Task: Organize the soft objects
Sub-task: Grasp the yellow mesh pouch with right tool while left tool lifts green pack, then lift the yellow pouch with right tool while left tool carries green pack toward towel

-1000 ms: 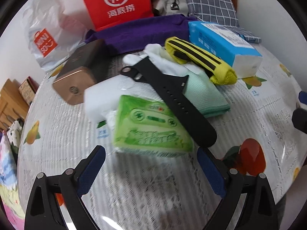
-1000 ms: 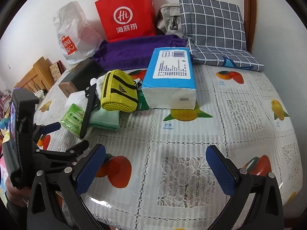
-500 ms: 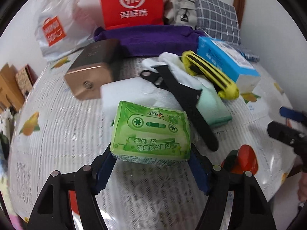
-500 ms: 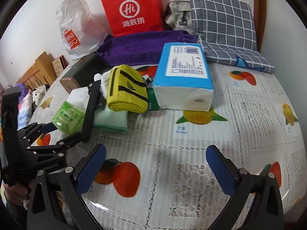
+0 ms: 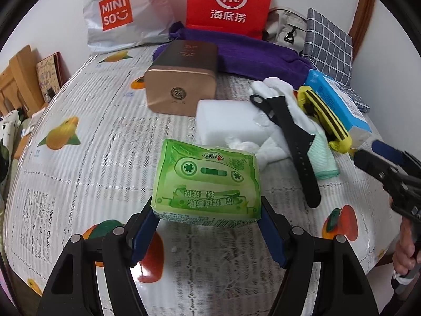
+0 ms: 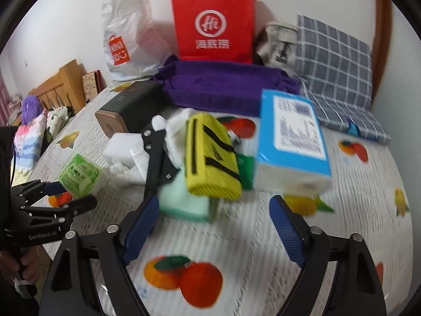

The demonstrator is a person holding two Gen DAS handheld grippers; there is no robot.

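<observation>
Your left gripper (image 5: 208, 226) clamps the green tissue pack (image 5: 208, 184) by its near end. Your right gripper (image 6: 214, 223), jaws just narrowing with nothing between them, sits short of the mint cloth (image 6: 184, 202) and yellow pouch (image 6: 210, 155); beyond lie the blue tissue box (image 6: 292, 137) and purple towel (image 6: 223, 84)

Left wrist view: close and steeply down onto the green tissue pack (image 5: 208, 184), facing the red paper bag (image 5: 229, 2). Right wrist view: farther right of that pack (image 6: 79, 175), facing the same bag (image 6: 213, 26). Shared: pack, bag, clutter between.
</observation>
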